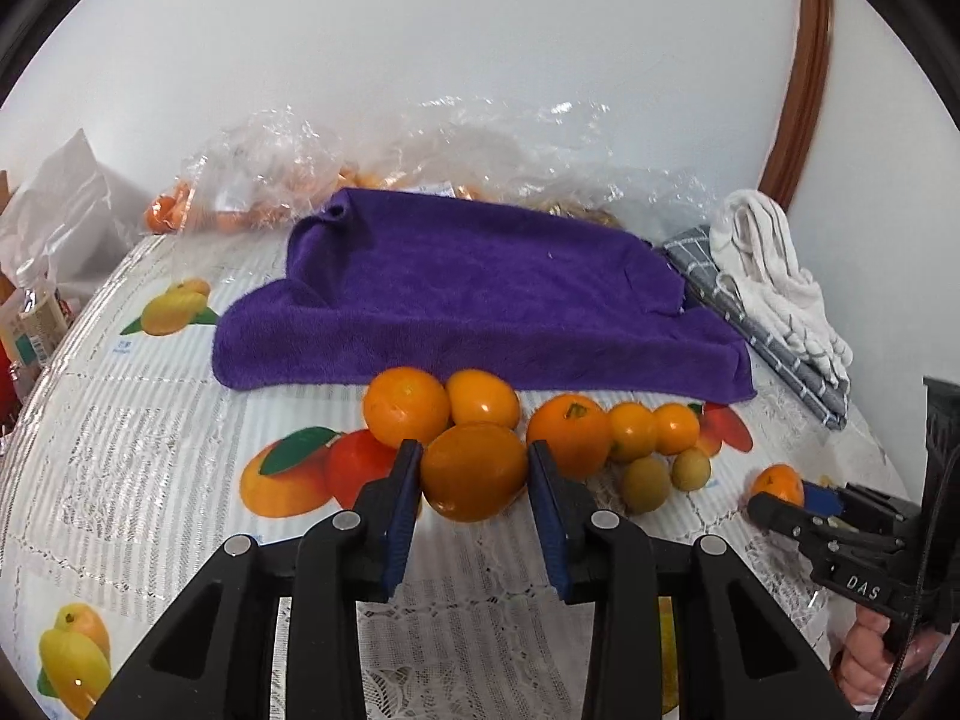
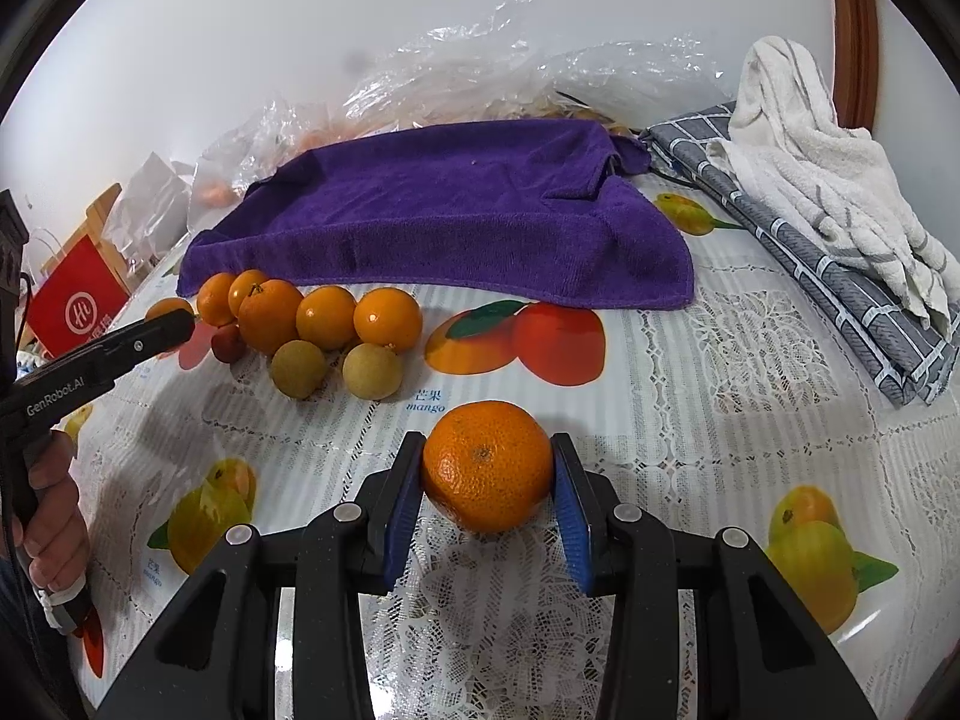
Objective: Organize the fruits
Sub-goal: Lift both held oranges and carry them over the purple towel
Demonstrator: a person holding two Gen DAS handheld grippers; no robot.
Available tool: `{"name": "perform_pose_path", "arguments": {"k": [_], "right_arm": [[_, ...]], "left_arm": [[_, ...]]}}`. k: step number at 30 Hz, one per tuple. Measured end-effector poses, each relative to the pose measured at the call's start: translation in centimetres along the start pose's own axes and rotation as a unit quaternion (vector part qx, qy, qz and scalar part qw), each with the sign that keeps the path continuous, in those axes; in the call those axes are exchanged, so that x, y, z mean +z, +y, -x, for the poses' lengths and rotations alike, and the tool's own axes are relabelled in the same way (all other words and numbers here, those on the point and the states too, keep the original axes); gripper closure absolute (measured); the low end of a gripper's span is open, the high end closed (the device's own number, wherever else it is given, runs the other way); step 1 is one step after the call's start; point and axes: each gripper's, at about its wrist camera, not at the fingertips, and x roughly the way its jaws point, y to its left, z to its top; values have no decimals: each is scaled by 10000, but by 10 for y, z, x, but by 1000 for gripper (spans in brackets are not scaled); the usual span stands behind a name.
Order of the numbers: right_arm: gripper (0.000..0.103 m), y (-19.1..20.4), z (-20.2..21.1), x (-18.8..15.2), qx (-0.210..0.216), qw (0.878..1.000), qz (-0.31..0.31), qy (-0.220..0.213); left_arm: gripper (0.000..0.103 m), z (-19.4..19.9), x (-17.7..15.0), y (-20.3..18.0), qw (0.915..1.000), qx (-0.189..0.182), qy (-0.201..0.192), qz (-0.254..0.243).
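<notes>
Mandarin point(image 2: 487, 465) stem-end up, near-round

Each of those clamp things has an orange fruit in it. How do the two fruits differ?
The fruit in the left gripper is smooth and glossy; the mandarin in the right gripper has rough, dimpled peel. The mandarin shows its stem scar toward the camera, while the smooth fruit shows none. The smooth fruit sits right against the fruit cluster by the purple towel; the mandarin is apart from it. Both are orange, round and pinched between blue pads.
</notes>
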Motion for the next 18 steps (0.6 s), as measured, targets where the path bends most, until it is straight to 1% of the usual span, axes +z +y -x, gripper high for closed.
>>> {"name": "perform_pose_path", "arguments": {"k": [2,5,9,11,15,18], "right_arm": [[62,-1,1,1,36,10000,-20,4],[62,-1,3,4,36,10000,-45,46],[62,1,17,22,-57,9999,34,-103],[62,3,27,38,-62,9996,89,-268],[62,2,41,77,-22,9984,77,-561],[62,1,41,109,9,9977,51,-678]], "left_arm": [[70,3,3,3,9999,-54,-36,103],[70,13,10,6,9998,-21,-68,190],[70,26,31,2,9998,149,-101,78],[70,31,44,2,9997,191,-152,71],[70,36,77,6,9988,415,-119,225],[70,38,100,8,9980,560,-201,212]]}}
